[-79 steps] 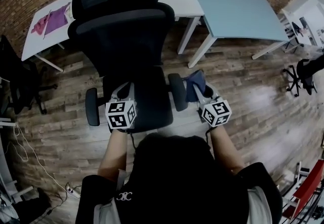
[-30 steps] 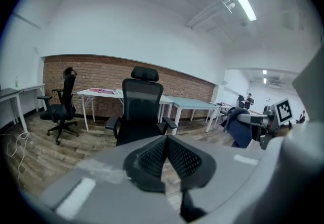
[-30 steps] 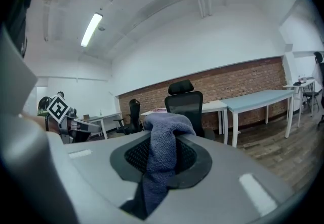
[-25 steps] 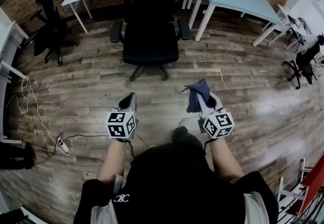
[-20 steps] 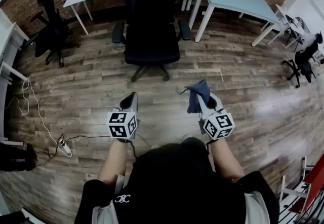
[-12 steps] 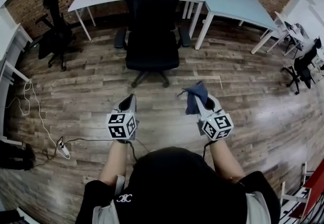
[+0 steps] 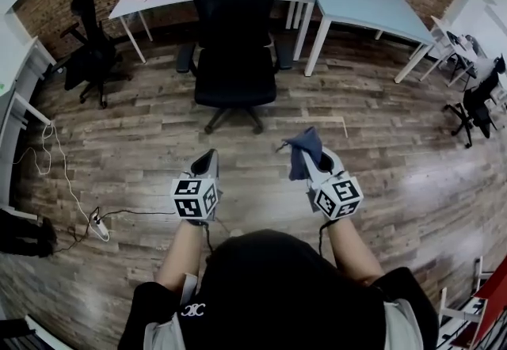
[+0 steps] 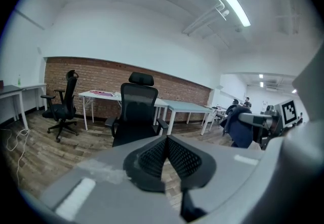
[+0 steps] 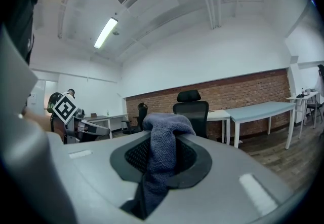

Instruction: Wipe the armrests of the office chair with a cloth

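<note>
My right gripper (image 7: 311,157) pinches the blue cloth (image 7: 299,152) tight, ready for wiping; my left gripper (image 7: 207,158) has its jaws pressed together on nothing. The office chair (image 7: 234,32) stands at twelve o'clock, well apart, its armrests (image 7: 184,58) out of reach

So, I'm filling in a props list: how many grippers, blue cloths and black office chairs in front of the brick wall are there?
Grippers: 2, the left gripper and the right gripper
Blue cloths: 1, the blue cloth, clamped in the right gripper
Black office chairs: 2, the middle chair and the left chair
Total: 5
</note>
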`<state>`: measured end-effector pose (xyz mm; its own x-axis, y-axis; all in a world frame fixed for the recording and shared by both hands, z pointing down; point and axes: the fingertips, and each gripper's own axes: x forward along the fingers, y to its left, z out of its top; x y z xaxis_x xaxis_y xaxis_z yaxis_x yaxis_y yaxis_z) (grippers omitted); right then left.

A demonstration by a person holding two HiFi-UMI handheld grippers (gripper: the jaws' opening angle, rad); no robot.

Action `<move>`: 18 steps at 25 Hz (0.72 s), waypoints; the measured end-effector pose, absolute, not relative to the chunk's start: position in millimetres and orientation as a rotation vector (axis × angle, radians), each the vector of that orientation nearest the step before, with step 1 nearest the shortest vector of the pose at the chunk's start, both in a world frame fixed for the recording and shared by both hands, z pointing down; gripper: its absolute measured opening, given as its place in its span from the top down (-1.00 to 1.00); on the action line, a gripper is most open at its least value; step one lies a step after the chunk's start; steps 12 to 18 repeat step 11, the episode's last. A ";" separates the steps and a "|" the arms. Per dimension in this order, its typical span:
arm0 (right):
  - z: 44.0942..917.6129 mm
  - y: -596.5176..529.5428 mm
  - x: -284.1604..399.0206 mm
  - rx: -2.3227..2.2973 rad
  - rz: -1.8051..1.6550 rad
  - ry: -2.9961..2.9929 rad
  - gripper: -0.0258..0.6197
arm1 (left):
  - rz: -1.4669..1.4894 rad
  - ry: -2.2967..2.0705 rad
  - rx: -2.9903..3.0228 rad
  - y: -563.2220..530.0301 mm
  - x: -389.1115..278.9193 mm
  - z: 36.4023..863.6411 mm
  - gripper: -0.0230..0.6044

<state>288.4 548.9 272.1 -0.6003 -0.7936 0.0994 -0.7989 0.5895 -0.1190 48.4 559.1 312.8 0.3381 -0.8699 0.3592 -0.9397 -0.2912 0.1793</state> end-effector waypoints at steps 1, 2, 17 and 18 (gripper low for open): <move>271.2 550.6 289.5 1.381 0.230 -2.773 0.71 | 0.279 -1.606 2.242 561.9 49.0 314.3 0.91; 270.8 551.9 290.5 1.374 0.227 -2.776 0.71 | 0.286 -1.609 2.234 564.4 49.6 315.9 0.91; 285.9 560.4 302.7 1.342 0.274 -2.772 0.71 | 0.310 -1.623 2.214 576.7 59.9 321.4 0.91; 285.9 560.4 302.7 1.342 0.274 -2.772 0.71 | 0.310 -1.623 2.214 576.7 59.9 321.4 0.91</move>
